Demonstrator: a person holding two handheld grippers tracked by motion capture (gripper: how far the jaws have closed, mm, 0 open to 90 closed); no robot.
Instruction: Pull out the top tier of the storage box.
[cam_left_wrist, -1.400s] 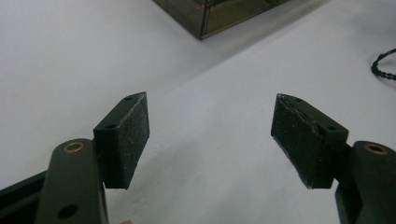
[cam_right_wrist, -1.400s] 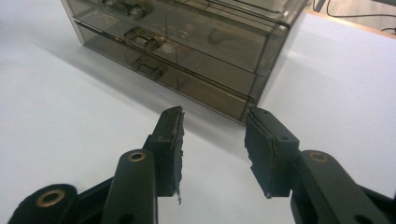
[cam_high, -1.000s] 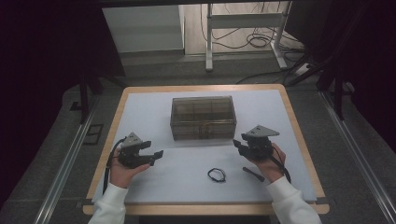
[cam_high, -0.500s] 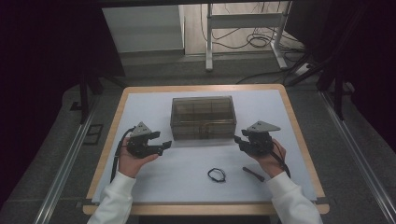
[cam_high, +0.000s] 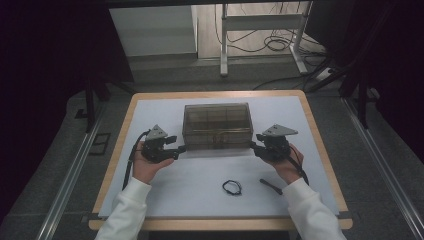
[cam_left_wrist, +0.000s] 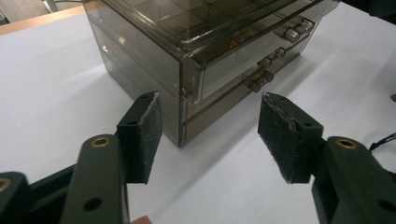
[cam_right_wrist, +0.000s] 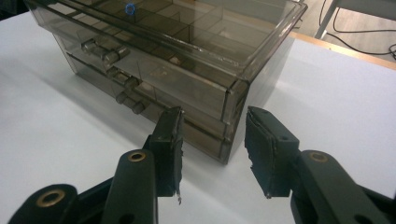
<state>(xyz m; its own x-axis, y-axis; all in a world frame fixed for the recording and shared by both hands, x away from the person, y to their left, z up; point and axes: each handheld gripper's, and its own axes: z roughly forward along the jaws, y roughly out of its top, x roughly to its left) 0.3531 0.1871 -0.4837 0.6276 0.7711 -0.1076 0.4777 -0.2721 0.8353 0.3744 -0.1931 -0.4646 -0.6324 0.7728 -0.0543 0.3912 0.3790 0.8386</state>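
Observation:
A smoky see-through drawer box (cam_high: 216, 126) stands at the middle of the white table mat. My left gripper (cam_high: 178, 148) points at its front-left corner. In the left gripper view that corner (cam_left_wrist: 187, 93) lies just ahead of the gripper (cam_left_wrist: 210, 135); the jaws have just been closing and stand open, and the pads (cam_left_wrist: 140, 135) touch nothing. My right gripper (cam_high: 254, 146) is at the front-right corner. In the right gripper view its open jaws (cam_right_wrist: 215, 144) straddle the box's lower corner (cam_right_wrist: 229, 135), with a gap showing on both sides.
A small black loop of cord (cam_high: 231, 187) and a short black stick (cam_high: 270, 186) lie on the mat (cam_high: 200, 200) in front of the box, between my hands. The drawer knobs (cam_right_wrist: 105, 53) face the person. Table legs and cables are on the floor beyond the table.
My left hand has moved forward and right, up to the box's front-left corner, and its jaws have narrowed. The right hand has barely moved.

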